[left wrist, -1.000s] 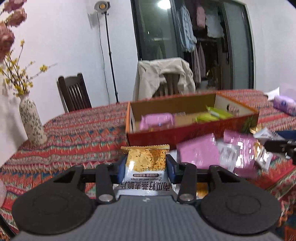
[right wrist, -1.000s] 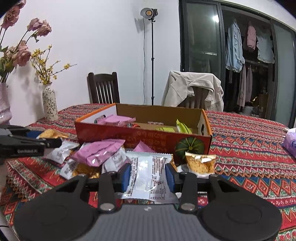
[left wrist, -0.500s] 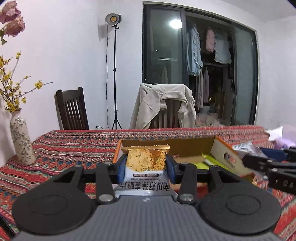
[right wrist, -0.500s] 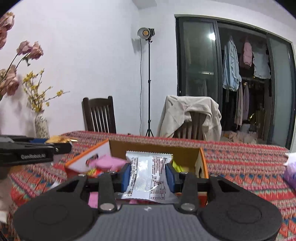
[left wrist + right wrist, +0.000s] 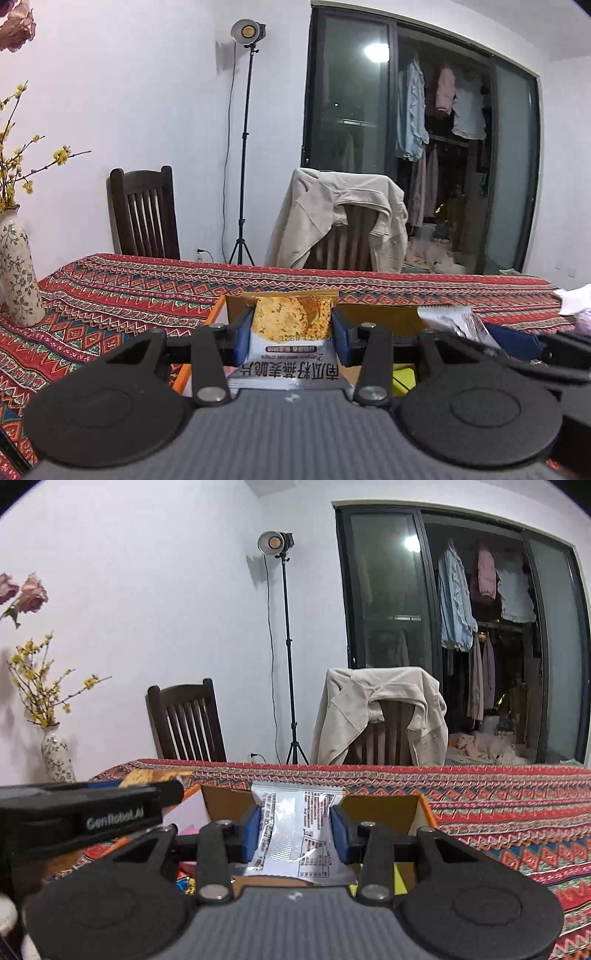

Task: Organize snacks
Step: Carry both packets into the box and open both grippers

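Glossy crinkled foil packet (image 5: pixel 297 830) pinched by right tongs (image 5: pixel 295 834).

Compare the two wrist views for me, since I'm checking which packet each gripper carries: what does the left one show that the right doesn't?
Left wrist only: the left gripper shut on an orange crisp packet, printed face showing.
Right wrist only: the right gripper shut on a silver packet, label side showing, and pink roses.
Both: the cardboard box just ahead, patterned tablecloth, vase, lamp stand, jacket-draped chair.
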A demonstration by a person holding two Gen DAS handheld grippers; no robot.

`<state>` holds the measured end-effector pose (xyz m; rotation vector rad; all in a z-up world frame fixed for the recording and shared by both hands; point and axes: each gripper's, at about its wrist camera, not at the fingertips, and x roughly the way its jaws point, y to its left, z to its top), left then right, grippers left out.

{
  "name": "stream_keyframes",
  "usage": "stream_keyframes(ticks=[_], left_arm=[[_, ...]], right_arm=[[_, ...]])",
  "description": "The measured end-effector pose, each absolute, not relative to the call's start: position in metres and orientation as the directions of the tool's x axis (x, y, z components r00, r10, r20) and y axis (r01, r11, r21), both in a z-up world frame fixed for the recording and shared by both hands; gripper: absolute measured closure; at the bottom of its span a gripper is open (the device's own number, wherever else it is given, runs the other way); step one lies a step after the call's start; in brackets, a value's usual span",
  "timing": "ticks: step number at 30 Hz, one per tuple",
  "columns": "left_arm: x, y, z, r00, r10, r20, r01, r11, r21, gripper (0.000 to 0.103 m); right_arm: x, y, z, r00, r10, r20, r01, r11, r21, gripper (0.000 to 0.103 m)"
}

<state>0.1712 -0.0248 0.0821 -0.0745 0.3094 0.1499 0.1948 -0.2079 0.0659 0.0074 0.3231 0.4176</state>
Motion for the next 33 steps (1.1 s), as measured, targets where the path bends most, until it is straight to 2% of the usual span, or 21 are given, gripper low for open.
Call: stream_keyframes(ticks=[13, 15, 16, 17, 19, 21, 22, 24, 33], left_arm=[[0.184, -0.012, 0.052, 0.93, 0.108, -0.35, -0.13, 0.991, -0.04, 0.058], [0.183, -0.011, 0.051, 0.928, 0.105, -0.357, -0.131, 0.99, -0.05, 0.05], [0.182, -0.01, 0.051, 0.929, 0.105, -0.354, -0.133, 0.989, -0.057, 0.036], [0.18, -0.01, 0.052, 0.933, 0.113, -0.342, -0.142, 0.988, -0.061, 0.02], [0.175, -0.009, 0.054, 0.939, 0.138, -0.316, -0.165, 0.984, -0.061, 0.006], [0.171, -0.01, 0.055, 0.946, 0.153, -0.286, -0.178, 0.982, -0.065, 0.0], [0.17, -0.01, 0.055, 0.947, 0.155, -0.282, -0.181, 0.981, -0.067, 0.0], [0.171, -0.011, 0.056, 0.946, 0.156, -0.284, -0.183, 0.98, -0.072, 0.0], [0.167, -0.007, 0.059, 0.947, 0.151, -0.285, -0.187, 0.977, -0.104, 0.0]], right_arm=[[0.213, -0.203, 0.032, 0.839, 0.388, -0.383, -0.397, 0.916, 0.059, 0.063], [0.213, -0.203, 0.03, 0.835, 0.385, -0.393, -0.393, 0.917, 0.063, 0.06], [0.213, -0.204, 0.029, 0.834, 0.384, -0.395, -0.39, 0.918, 0.067, 0.06], [0.213, -0.205, 0.029, 0.832, 0.385, -0.398, -0.39, 0.918, 0.073, 0.057], [0.213, -0.209, 0.028, 0.826, 0.396, -0.401, -0.393, 0.915, 0.094, 0.032], [0.212, -0.212, 0.03, 0.826, 0.401, -0.396, -0.393, 0.913, 0.107, 0.019], [0.212, -0.212, 0.03, 0.828, 0.397, -0.395, -0.388, 0.915, 0.107, 0.011], [0.211, -0.212, 0.03, 0.84, 0.381, -0.387, -0.374, 0.922, 0.095, 0.0], [0.206, -0.217, 0.033, 0.855, 0.365, -0.368, -0.358, 0.929, 0.09, 0.0]])
